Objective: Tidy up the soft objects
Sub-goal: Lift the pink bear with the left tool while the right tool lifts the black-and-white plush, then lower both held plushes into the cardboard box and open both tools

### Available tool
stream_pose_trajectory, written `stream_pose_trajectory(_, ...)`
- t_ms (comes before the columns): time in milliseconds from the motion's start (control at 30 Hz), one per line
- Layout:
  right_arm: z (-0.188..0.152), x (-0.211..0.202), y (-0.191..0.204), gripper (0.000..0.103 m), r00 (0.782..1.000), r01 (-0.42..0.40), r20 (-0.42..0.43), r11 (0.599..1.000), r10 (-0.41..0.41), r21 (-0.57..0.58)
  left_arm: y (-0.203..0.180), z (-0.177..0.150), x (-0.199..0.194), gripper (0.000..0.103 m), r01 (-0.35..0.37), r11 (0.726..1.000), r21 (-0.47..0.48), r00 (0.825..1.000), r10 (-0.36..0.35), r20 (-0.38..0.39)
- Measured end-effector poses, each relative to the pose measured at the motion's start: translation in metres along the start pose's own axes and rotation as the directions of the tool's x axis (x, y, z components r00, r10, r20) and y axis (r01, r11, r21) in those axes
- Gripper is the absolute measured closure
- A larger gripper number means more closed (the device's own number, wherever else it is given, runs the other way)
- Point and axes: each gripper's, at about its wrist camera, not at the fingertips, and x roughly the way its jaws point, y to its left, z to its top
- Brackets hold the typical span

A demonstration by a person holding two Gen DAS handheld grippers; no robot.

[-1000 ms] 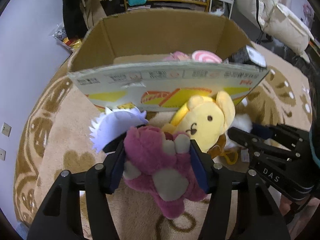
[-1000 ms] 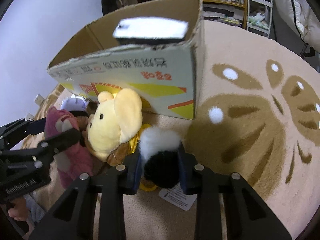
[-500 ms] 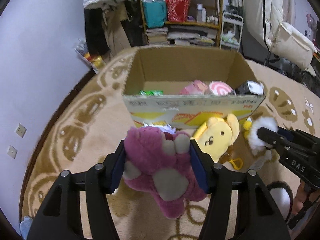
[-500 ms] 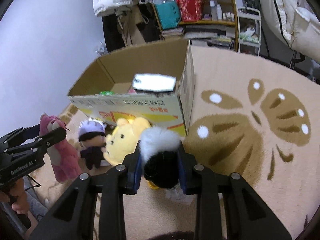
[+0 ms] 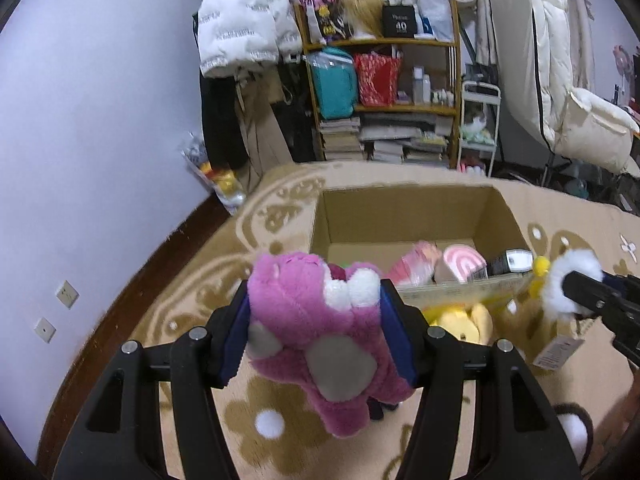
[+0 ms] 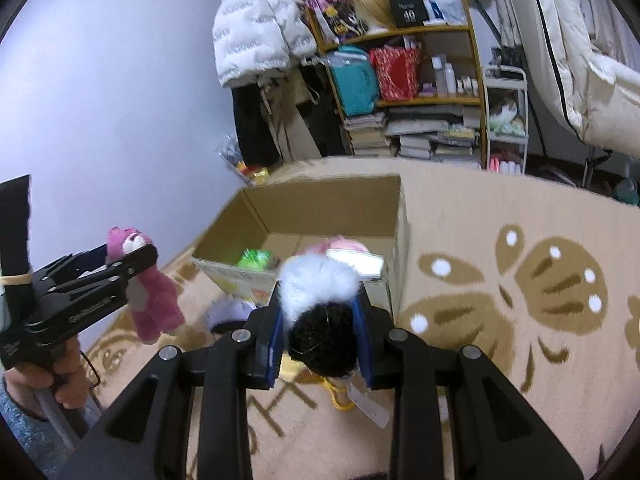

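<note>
Between the left claw [image 5: 314, 330] fingers, pink bear [image 5: 316, 332] clamped at frame centre, right claw [image 6: 320, 330] gripping black-and-white plush [image 6: 320, 300], box [image 5: 400, 216] above.

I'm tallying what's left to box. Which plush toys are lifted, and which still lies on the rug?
The yellow plush lies on the rug by the box; the pink bear and black-and-white plush hang clamped in jaws.

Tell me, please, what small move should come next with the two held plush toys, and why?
Probably carry both forward over the cardboard box and release. The left gripper clamps the pink bear, the right gripper the black-and-white plush; both hang short of the box's near wall.
</note>
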Motion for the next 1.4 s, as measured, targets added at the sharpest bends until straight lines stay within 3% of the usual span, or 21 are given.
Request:
stream_pose_trajectory(267, 0.037, -0.004, 0.013, 0.071, 0.997, -0.021, 0.07, 0.998, 0.025, -0.056, -0.001, 0.041, 0.003, 0.044, -0.018, 1.0, 0.018, 0.995, 0.016, 0.096)
stream_pose_trajectory(500, 0.068, 0.016, 0.019, 0.071, 0.995, -0.03, 0.093, 0.997, 0.036, -0.071, -0.004, 0.068, 0.011, 0.043, -0.017, 0.999, 0.051, 0.992, 0.011, 0.127)
stream_pose_trajectory(733, 0.102, 0.039, 0.021, 0.071, 0.992, -0.057, 0.112, 0.997, 0.062, -0.05, -0.004, 0.074, 0.037, 0.043, -0.023, 0.998, 0.054, 0.993, 0.016, 0.119)
stream_pose_trajectory(1133, 0.077, 0.102, 0.002, 0.068, 0.996, -0.038, -0.075, 0.999, 0.038, 0.005, -0.011, 0.06, 0.082, 0.04, 0.032, 0.998, 0.046, 0.999, -0.034, 0.041)
stream_pose_trajectory(1400, 0.064, 0.11, -0.011, 0.064, 0.991, -0.01, -0.131, 0.999, 0.014, 0.033, -0.009, 0.056, 0.096, 0.029, 0.038, 0.999, -0.002, 0.999, -0.038, 0.013)
